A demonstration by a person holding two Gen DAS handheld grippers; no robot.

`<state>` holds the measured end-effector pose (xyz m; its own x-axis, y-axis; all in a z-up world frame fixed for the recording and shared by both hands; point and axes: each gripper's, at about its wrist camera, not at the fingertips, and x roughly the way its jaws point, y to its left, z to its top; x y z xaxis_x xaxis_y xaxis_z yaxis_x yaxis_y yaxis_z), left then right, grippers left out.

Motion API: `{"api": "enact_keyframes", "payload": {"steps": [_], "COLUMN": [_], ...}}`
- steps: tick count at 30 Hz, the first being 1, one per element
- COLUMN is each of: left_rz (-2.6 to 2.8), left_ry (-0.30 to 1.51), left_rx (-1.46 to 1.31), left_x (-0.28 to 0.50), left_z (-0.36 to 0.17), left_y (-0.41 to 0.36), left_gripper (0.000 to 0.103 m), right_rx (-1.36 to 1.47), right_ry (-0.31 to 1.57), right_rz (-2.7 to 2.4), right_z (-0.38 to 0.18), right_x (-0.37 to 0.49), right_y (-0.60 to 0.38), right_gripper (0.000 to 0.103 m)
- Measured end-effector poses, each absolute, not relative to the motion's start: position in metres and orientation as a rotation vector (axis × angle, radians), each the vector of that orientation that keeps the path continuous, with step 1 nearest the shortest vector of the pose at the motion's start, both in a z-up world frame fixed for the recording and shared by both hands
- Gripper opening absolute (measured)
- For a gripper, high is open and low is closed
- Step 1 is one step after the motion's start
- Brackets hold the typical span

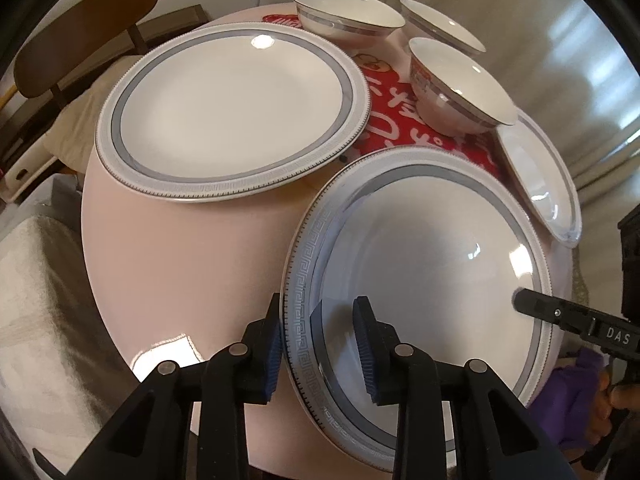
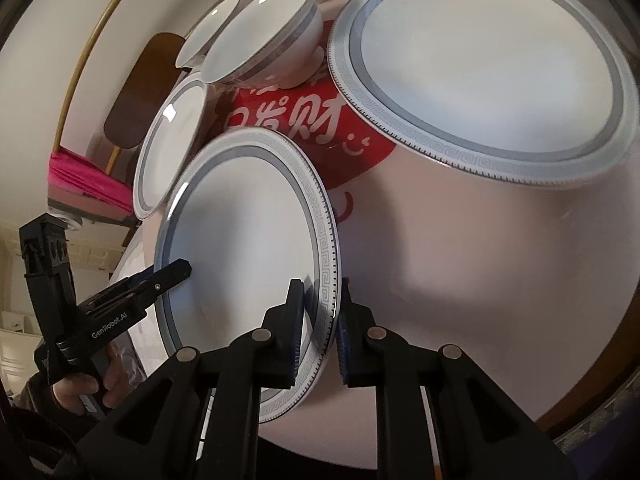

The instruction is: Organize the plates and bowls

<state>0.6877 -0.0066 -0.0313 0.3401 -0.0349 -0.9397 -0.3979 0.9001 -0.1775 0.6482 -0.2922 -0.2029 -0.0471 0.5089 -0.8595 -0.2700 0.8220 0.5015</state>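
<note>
Both claws straddle one plate (image 1: 420, 264): left claw (image 1: 320, 344) and right claw (image 2: 318, 328) bracket opposite rims, seemingly not yet clamped. Beyond them, two more plates (image 1: 232, 108) and three bowls (image 1: 460, 84) lie unstacked on the table (image 1: 180, 272); sorting barely begun.

"DAS" stands in pale letters on the black body of the right gripper (image 1: 576, 320), seen from the left wrist view; "GenRobot.AI" runs along the black body of the left gripper (image 2: 132, 300) in the right wrist view; the red mat (image 2: 304, 128) carries white Chinese characters, among them 发财, with a smiley beside them
</note>
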Motion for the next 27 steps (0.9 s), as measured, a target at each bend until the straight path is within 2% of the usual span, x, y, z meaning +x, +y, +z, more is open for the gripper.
{"api": "enact_keyframes", "payload": {"steps": [16,27], "left_rz": [0.141,0.19], "left_ry": [1.137,1.035], "left_rx": [-0.508,-0.558], "left_x": [0.648,0.68], "left_z": [-0.016,0.0], "left_y": [-0.019,-0.092], "left_gripper": [0.027,0.027], "right_rx": [0.137,0.055], "right_ry": [1.438,1.439], "right_rz": [0.643,0.748], "right_z": [-0.149,-0.126], "right_x": [0.647,0.707], "right_y": [-0.303,-0.371], "right_gripper": [0.013,0.014]}}
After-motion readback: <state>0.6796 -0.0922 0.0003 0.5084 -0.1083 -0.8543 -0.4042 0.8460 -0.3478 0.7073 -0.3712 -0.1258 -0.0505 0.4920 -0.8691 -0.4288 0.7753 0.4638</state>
